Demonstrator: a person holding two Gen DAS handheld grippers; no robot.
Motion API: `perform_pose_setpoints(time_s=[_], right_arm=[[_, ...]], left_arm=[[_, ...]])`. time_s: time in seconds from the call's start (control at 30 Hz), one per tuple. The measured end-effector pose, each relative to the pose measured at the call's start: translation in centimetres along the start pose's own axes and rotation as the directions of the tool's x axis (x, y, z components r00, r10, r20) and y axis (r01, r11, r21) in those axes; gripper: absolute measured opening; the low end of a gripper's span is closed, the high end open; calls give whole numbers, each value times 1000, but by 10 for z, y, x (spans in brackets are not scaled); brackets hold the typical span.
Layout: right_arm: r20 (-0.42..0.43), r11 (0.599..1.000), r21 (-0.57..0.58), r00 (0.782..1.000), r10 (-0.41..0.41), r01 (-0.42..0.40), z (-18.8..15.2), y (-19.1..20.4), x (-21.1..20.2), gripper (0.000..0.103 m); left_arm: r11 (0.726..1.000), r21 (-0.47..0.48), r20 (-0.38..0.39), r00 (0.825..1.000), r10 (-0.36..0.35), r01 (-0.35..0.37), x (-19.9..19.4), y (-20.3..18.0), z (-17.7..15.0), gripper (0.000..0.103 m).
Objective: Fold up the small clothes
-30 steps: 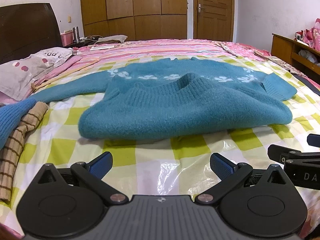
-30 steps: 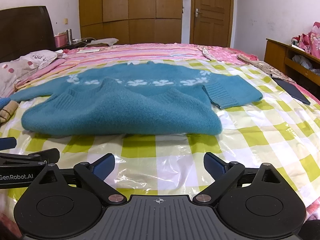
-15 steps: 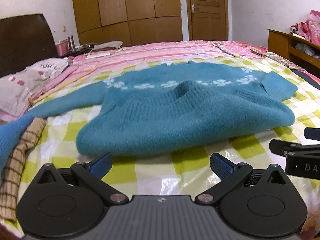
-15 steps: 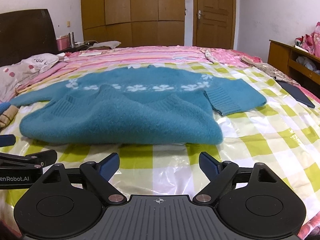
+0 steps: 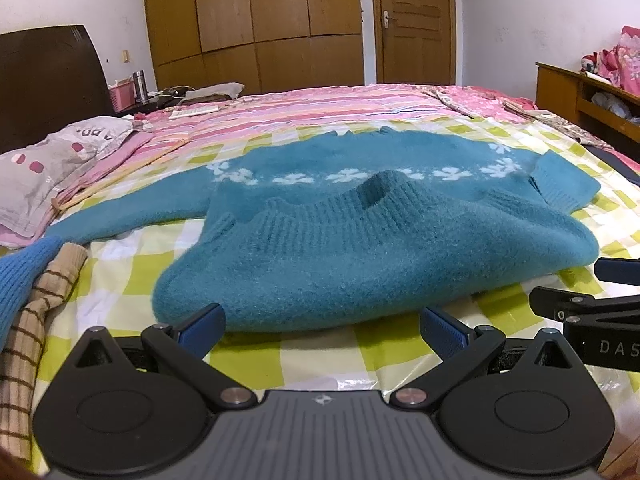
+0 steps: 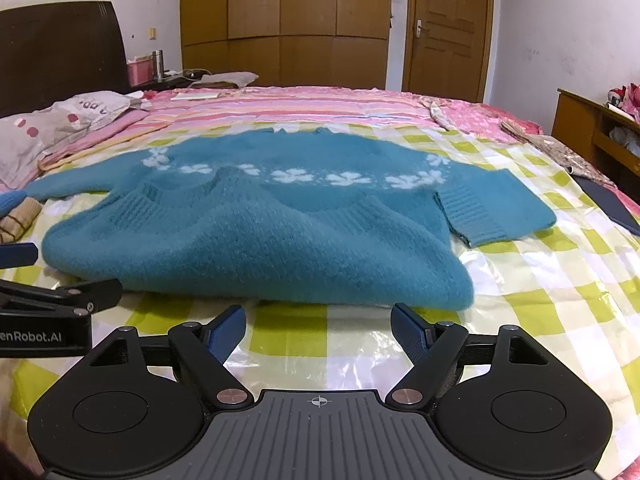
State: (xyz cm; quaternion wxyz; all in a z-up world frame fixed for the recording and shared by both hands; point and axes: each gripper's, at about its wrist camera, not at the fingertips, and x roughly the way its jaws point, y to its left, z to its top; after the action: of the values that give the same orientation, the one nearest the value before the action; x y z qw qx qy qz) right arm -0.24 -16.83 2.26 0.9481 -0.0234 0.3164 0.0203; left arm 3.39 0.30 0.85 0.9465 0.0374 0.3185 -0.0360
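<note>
Narrowing (nothing gripped), right gripper (image 6: 318, 330) fingers (image 6: 228, 330) near sweater (image 6: 256, 240).

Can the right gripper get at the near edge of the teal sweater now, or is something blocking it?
Probably yes. The right gripper is open, its jaws just narrowing with nothing between them, and only bare checked sheet separates it from the teal sweater's near fold.

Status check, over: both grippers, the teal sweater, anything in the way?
Left gripper open, empty. Right gripper open, empty, jaws just been closing. Teal sweater half folded on the bed, untouched. Nothing blocking its near edge.
</note>
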Motion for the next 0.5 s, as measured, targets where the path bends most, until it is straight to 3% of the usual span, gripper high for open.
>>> perform_pose_setpoints(time_s=[0.5], right_arm=[[-17,1000,-15,1000,17,-18,12,8,11,69]], left_arm=[[999,-36,-34,999,14,-15,15,14,10,103]])
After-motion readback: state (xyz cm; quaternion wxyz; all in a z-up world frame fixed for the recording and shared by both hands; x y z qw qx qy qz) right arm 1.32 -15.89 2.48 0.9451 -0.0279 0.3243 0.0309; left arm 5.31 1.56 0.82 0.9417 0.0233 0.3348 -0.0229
